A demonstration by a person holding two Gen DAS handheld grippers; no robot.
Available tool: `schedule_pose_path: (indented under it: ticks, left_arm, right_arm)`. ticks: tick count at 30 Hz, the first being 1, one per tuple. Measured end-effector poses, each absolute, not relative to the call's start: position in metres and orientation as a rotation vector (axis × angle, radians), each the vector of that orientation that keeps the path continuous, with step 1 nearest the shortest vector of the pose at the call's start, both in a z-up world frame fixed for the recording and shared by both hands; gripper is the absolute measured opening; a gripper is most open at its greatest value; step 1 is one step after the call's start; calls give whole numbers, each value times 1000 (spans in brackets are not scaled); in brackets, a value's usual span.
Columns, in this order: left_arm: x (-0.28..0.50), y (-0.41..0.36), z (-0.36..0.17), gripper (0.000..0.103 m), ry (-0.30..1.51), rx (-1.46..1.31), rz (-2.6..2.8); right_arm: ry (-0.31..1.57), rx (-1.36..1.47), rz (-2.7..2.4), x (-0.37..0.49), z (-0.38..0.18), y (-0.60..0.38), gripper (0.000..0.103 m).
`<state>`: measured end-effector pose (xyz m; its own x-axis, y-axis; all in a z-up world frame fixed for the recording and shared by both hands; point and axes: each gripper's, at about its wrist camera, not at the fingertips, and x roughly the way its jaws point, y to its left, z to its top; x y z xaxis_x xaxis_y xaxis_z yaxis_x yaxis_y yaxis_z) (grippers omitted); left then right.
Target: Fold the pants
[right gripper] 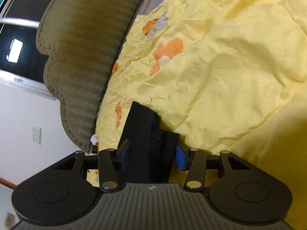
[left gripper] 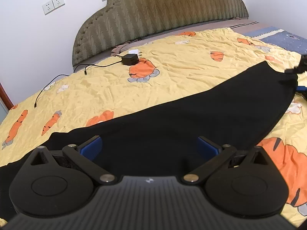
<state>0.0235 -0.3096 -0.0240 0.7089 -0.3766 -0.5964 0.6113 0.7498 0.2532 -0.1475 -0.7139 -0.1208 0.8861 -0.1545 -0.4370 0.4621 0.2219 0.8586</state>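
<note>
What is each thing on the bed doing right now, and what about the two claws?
Black pants: spread flat on the bedspread, not folded yet.
Left claw: open, over the pants.
Right claw: shut on a bunched edge of the pants.
Charger: lying on the bedspread, cable loose.
Bedspread: wrinkled.

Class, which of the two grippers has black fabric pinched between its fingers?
The right gripper: its blue pads clamp the black pants. The left gripper stands wide open above them.

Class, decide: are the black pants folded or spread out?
Spread out: the pants lie as one long flat strip across the bedspread.
</note>
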Motion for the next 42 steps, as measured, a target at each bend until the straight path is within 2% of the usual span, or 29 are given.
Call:
schedule_pose_path:
  ticks: [1, 2, 4, 7, 16, 25, 31, 37, 42]
  left_arm:
    - [24, -309, -23, 103, 549, 457, -568]
    - [25, -309, -23, 103, 552, 452, -567]
    - [26, -308, -22, 103, 552, 451, -564]
    - [26, -305, -21, 103, 546, 453, -556]
    - [44, -279, -20, 103, 558, 434, -468]
    - [66, -231, -13, 103, 571, 398, -357]
    - [77, -205, -15, 103, 601, 376, -302]
    - [80, -191, -21, 103, 627, 371, -277]
    - [80, -186, -22, 103, 629, 368, -269]
  right_arm:
    - [295, 1255, -446, -147, -119, -712, 32]
    - [303, 1237, -456, -147, -118, -711, 29]
    - [306, 1234, -468, -148, -120, -711, 17]
    - [315, 1216, -483, -147, -120, -711, 14]
    - [435, 770, -534, -112, -67, -663, 9]
    - [480, 497, -442, -66, -33, -595, 8]
    - [536, 344, -286, -33, -32, -516, 8]
    - [635, 207, -100, 5, -54, -431, 8]
    - [666, 139, -45, 7, -61, -402, 8]
